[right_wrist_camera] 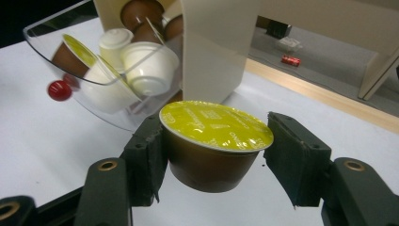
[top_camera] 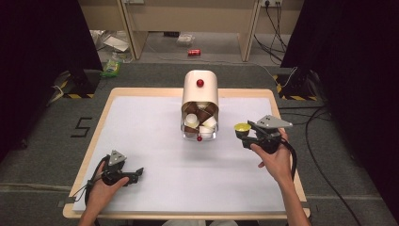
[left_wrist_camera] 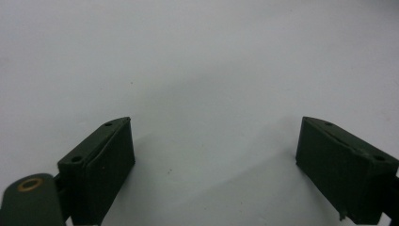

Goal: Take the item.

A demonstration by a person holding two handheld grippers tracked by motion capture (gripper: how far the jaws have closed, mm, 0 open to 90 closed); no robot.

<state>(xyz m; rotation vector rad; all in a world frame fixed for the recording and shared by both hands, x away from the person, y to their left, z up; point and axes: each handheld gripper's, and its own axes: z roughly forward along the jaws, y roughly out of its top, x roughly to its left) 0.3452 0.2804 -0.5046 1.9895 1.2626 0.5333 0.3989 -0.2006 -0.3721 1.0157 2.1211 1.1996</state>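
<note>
Our right claw (right_wrist_camera: 216,155) is clamped on a brown coffee capsule (right_wrist_camera: 214,146) with a shiny yellow foil lid, beside the capsule dispenser (top_camera: 200,106). Our left claw (left_wrist_camera: 214,165) rests on the white desk (top_camera: 155,141), its jaws wide apart.

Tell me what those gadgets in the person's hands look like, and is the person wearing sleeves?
Each hand holds a black tool. The left gripper and the right gripper both end in two flat, blocky black jaws lined with dark padding, with small brass-coloured rivets at the joints. A grey three-cornered plate sits on top of each, and a black cable trails from each. The forearms are bare in the high view, with no sleeves showing.
</note>
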